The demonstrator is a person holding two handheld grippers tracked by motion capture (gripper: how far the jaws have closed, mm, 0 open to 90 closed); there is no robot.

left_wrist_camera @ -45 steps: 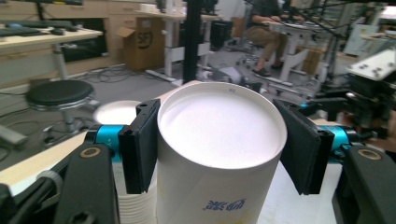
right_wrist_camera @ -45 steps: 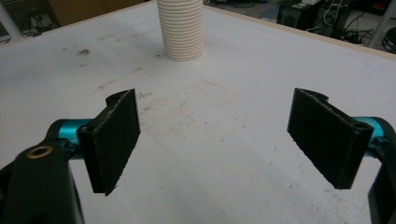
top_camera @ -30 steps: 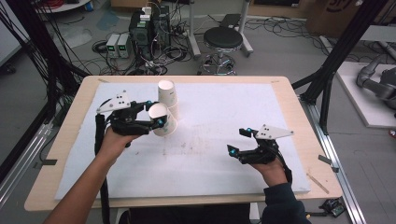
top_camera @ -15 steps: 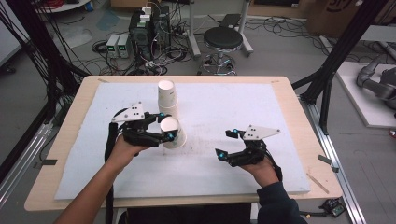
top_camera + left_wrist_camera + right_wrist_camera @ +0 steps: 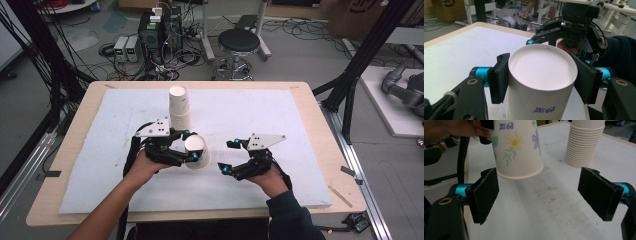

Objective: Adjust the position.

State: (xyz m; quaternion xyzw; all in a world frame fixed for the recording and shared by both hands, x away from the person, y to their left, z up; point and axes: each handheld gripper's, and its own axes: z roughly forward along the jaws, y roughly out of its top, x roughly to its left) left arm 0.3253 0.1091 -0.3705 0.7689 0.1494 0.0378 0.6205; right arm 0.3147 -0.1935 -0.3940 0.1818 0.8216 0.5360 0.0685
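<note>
Left tongs [image 5: 194,147] clamp an upturned paper cup [image 5: 198,151], held just above the desk [image 5: 300,125] centre, nearer its front edge. Right tongs [image 5: 226,156], released, stand beside it; cup stack [image 5: 180,107] behind.

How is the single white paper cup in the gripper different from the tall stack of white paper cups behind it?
The single flower-printed paper cup is clamped upside down in the left gripper, lifted off the white foam mat; the stack of paper cups stands on the mat, untouched. The single cup is one piece; the stack shows many nested rims. Both are white, tapered and bottom-up.
</note>
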